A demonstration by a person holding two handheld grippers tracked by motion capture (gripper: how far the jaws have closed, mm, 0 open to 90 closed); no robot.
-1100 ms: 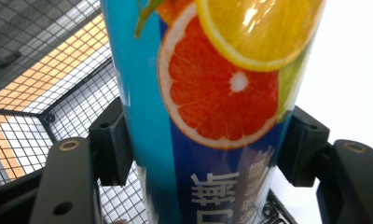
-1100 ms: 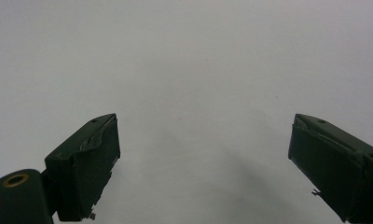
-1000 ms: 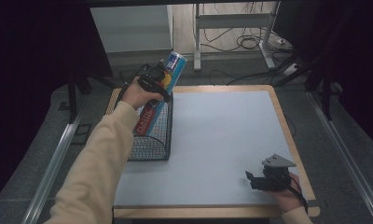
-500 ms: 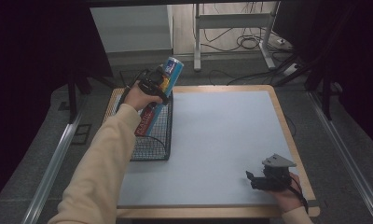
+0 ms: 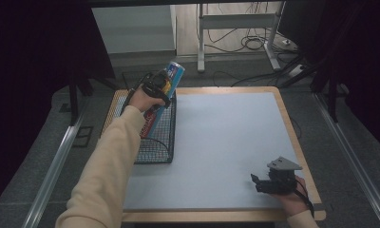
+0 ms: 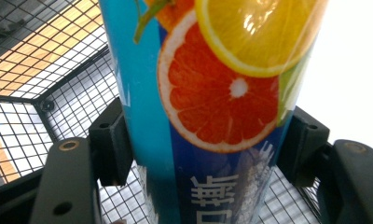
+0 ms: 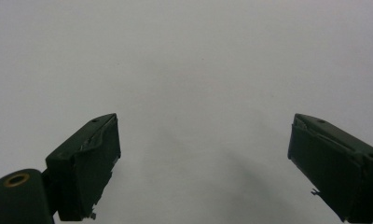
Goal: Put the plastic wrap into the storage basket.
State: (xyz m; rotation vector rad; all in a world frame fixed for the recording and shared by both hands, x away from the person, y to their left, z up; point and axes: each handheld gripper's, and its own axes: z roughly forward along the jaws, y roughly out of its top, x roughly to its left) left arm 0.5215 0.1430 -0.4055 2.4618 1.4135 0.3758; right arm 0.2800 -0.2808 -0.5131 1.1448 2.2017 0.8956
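A tall blue can (image 5: 174,72) printed with orange and lemon slices hangs tilted above the far end of a black wire basket (image 5: 156,153). My left gripper (image 5: 160,89) is shut on its middle. In the left gripper view both black pads press the can (image 6: 212,93) from either side, and the basket mesh (image 6: 31,70) lies below. A red packet (image 5: 151,124) lies inside the basket, partly hidden by the person's sleeve. My right gripper (image 5: 257,182) rests low near the table's front right corner, and its jaws (image 7: 203,163) stand wide open over bare grey surface.
The basket stands along the left edge of the grey mat (image 5: 226,137), which covers a wood-rimmed table (image 5: 292,128). Beyond the far edge are a dark floor, cables and a metal frame leg (image 5: 200,38).
The left hand has sunk a little and shifted left with the can, bringing it closer over the basket. The right gripper has stayed where it was.
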